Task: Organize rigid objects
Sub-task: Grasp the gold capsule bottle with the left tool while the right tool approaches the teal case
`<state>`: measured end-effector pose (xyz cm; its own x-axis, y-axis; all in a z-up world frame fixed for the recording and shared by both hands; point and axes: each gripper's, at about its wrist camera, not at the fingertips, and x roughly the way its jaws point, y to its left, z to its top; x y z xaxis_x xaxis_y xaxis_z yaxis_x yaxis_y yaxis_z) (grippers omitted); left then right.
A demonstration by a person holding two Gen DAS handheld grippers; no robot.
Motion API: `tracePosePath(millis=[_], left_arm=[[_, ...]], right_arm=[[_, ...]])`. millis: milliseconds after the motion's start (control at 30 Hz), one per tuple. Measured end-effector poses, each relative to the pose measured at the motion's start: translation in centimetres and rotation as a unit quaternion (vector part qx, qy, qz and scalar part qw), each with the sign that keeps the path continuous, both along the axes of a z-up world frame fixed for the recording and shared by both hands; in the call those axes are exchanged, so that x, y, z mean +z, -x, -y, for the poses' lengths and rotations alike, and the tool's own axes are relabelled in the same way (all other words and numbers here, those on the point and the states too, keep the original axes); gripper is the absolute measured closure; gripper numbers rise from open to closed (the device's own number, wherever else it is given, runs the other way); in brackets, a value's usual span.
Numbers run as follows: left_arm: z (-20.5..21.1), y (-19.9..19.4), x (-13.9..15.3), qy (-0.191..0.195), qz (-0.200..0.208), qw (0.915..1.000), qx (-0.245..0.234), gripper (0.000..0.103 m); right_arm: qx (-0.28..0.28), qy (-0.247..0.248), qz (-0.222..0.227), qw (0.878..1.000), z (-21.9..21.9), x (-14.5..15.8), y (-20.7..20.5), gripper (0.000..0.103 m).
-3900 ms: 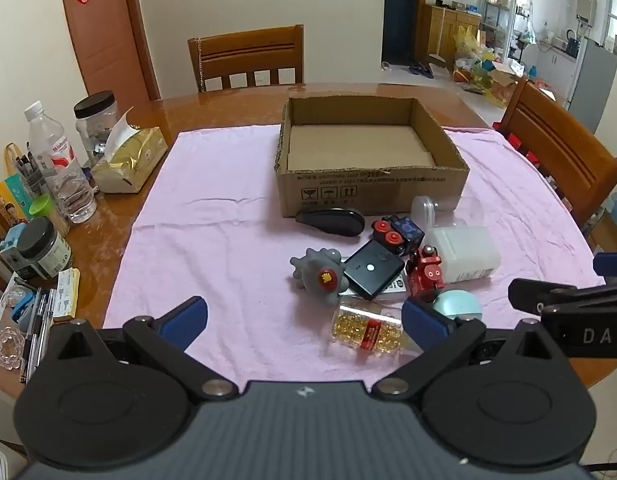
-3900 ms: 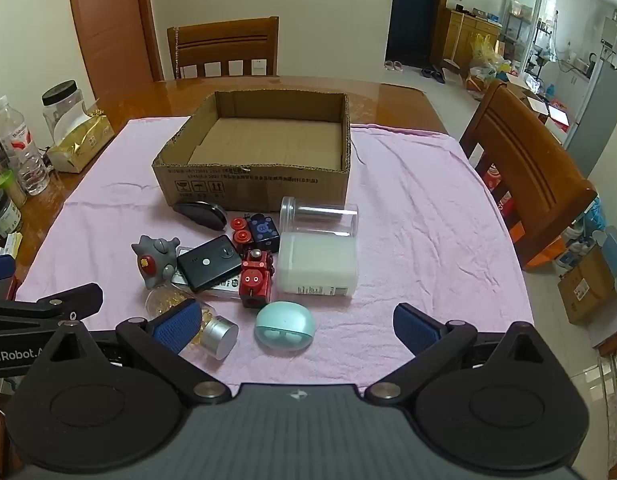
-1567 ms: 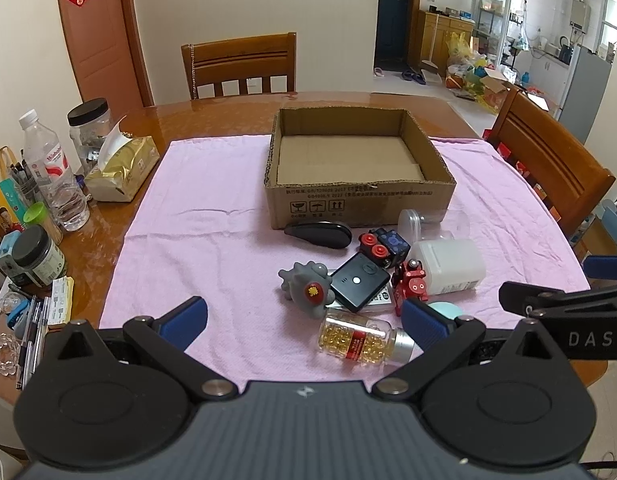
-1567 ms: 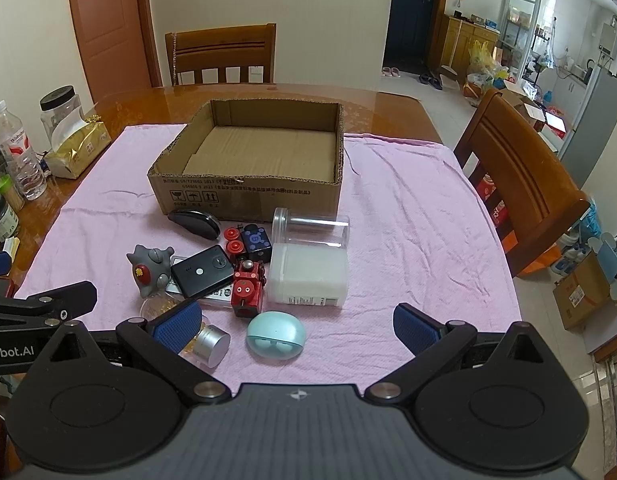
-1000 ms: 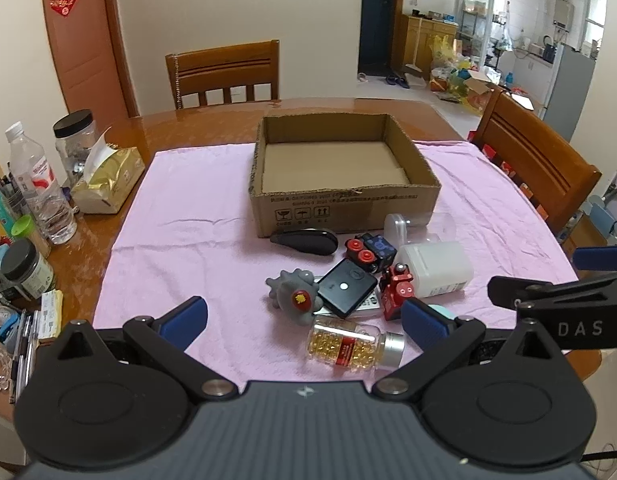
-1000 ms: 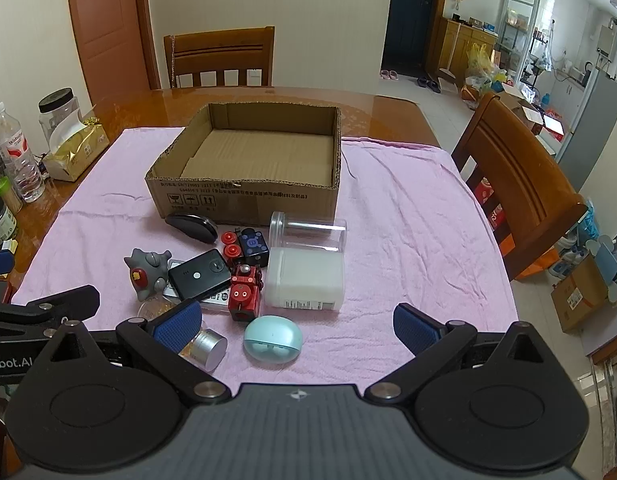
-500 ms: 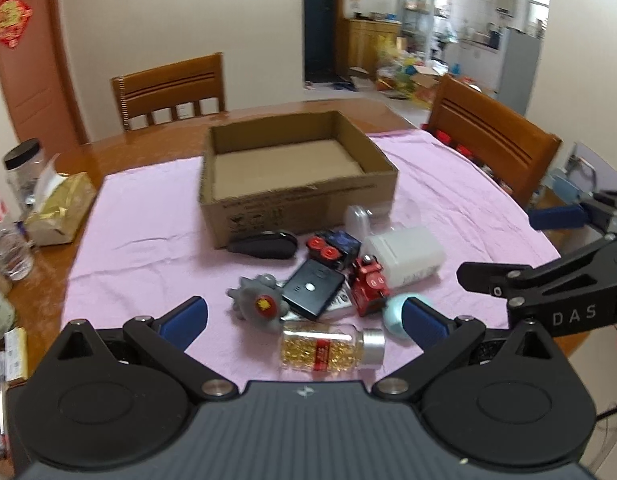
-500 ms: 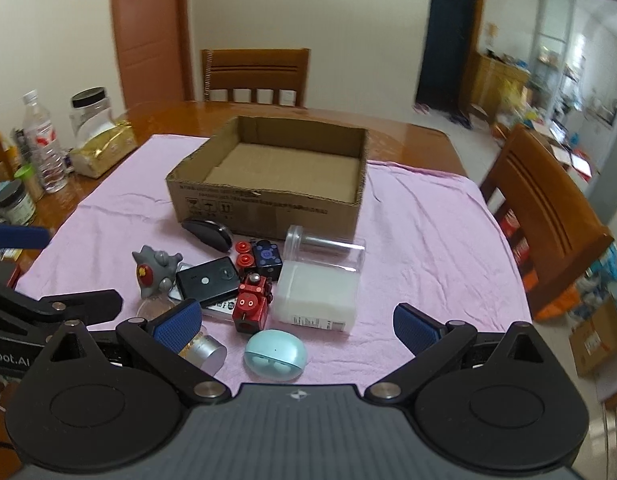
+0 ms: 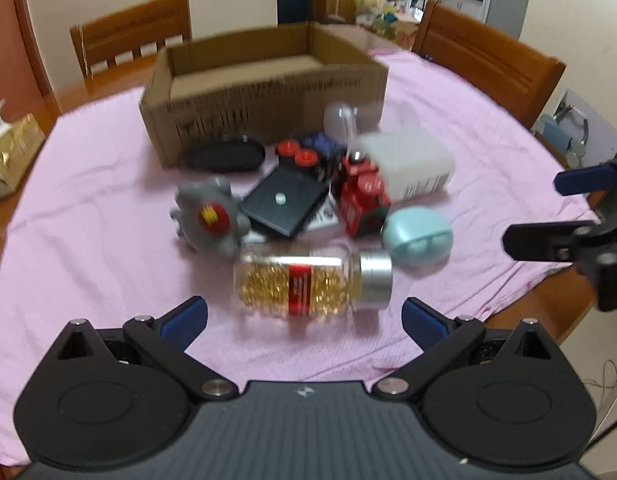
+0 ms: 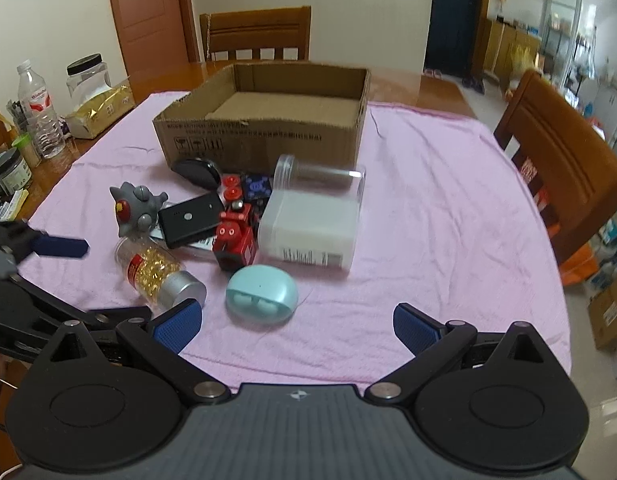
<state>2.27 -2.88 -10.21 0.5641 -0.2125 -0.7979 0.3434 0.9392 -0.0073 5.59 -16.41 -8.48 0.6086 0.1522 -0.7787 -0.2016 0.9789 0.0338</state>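
**Two grippers move in on the toy pile**

Both grippers have dropped lower and closer to the pile than a moment ago. The left gripper (image 9: 304,314) came in fastest, and its view is blurry from the rush. It is wide open and holds nothing. The pill bottle (image 9: 312,280) lies on its side just ahead, at 12 o'clock, lined up with the gap between the fingers. I think that bottle will be picked first.

The right gripper (image 10: 296,322) is wide open too, with nothing in it. The blue case (image 10: 261,293) sits just ahead of it, near 11 o'clock.

Nothing has gone into the box (image 10: 264,120) yet. It waits empty at 12 o'clock, past the pile, on the pink cloth (image 10: 428,240).

The pile looks the same as before. The grey toy (image 10: 134,208), black pad (image 10: 190,218), red robot (image 10: 234,240) and white tub (image 10: 312,228) crowd together, some touching. The bottle is round, so it may roll if bumped.

So the sorting is only starting.
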Motion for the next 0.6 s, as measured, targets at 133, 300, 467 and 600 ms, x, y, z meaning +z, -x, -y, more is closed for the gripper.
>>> tracePosePath(millis=[133, 300, 467, 600], left_arm=[[0.4, -0.4, -1.5, 0.003, -0.01, 0.9999, 0.001, 0.001], [1.2, -1.6, -2.5, 0.001, -0.004, 1.0, 0.005, 0.001], [1.3, -2.5, -3.0, -0.005, 0.004, 0.9998, 0.019, 0.001], [1.0, -2.6, -3.2, 0.007, 0.002, 0.9997, 0.023, 0.002]], right_arm=[[0.001, 0.009, -0.01, 1.0, 0.1, -0.7, -0.2, 0.0], [0.001, 0.018, -0.03, 0.999, 0.3, -1.8, -0.7, 0.0], [0.004, 0.02, -0.043, 0.999, 0.0, -2.7, -1.1, 0.0], [0.007, 0.018, -0.049, 0.999, -0.2, -3.1, -1.6, 0.0]])
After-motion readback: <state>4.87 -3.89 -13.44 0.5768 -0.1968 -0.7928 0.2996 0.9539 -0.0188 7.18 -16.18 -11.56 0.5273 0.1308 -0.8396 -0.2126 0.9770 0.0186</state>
